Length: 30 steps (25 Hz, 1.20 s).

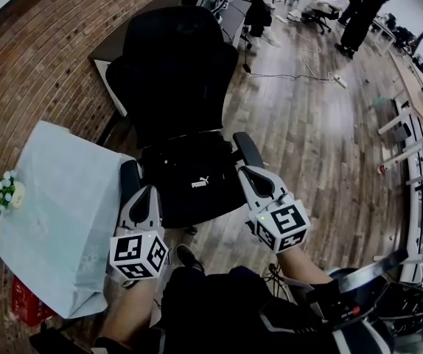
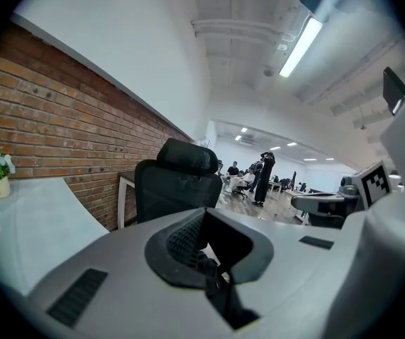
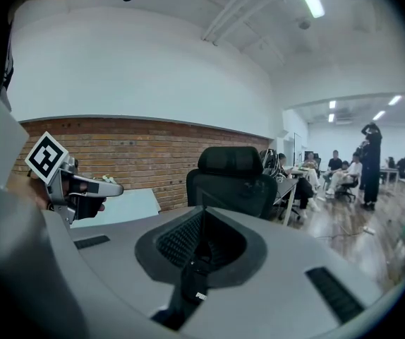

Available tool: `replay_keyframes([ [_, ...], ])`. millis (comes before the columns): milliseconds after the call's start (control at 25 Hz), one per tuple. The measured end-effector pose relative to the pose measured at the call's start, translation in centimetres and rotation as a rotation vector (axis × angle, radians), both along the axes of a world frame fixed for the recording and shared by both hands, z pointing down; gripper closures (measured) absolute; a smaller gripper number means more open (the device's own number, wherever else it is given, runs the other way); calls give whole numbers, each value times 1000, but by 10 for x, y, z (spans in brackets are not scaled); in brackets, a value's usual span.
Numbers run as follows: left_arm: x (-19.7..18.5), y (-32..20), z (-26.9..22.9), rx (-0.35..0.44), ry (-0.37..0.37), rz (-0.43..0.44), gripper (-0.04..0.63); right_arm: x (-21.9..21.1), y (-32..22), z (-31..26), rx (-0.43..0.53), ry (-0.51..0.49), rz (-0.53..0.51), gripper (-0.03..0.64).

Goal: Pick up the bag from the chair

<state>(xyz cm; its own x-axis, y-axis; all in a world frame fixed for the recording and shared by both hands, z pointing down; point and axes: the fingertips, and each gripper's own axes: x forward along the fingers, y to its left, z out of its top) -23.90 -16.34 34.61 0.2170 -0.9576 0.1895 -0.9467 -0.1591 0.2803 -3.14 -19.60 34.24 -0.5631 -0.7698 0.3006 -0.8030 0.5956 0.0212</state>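
Note:
A black bag (image 1: 193,186) with a white logo lies on the seat of a black office chair (image 1: 171,65). At the bag's left edge sits my left gripper (image 1: 147,192), and my right gripper (image 1: 247,169) is at its right edge beside the armrest. In the left gripper view the grey jaws stand closed on a black strap (image 2: 213,281), with the chair's back (image 2: 178,186) beyond. A black strap (image 3: 192,284) with a small white tag is likewise pinched by my right gripper (image 3: 197,256). The bag's body is hidden in both gripper views.
A pale table (image 1: 57,212) stands left of the chair, with a small flower pot (image 1: 7,190) and a red thing (image 1: 27,301) below it. The brick wall (image 1: 42,72) runs behind. People (image 1: 362,9) and desks are far off on the wood floor.

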Motion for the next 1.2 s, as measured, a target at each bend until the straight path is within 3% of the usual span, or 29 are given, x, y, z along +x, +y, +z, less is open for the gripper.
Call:
replay_keyframes([
  [360,-25,-26,42,-70,5,47,584,-21,-23,46,-69,57,59,597],
  [760,-39,-70,91,-173,3,23,583,-16,-68,138,-211,74,120,591],
  [920,-30,-89,112,-205,25,49,583,-16,-82,184,-283,133,102,475],
  [1200,-15,-129,166,-303,5,67,583,-6,-118,249,-399,94,154,440],
])
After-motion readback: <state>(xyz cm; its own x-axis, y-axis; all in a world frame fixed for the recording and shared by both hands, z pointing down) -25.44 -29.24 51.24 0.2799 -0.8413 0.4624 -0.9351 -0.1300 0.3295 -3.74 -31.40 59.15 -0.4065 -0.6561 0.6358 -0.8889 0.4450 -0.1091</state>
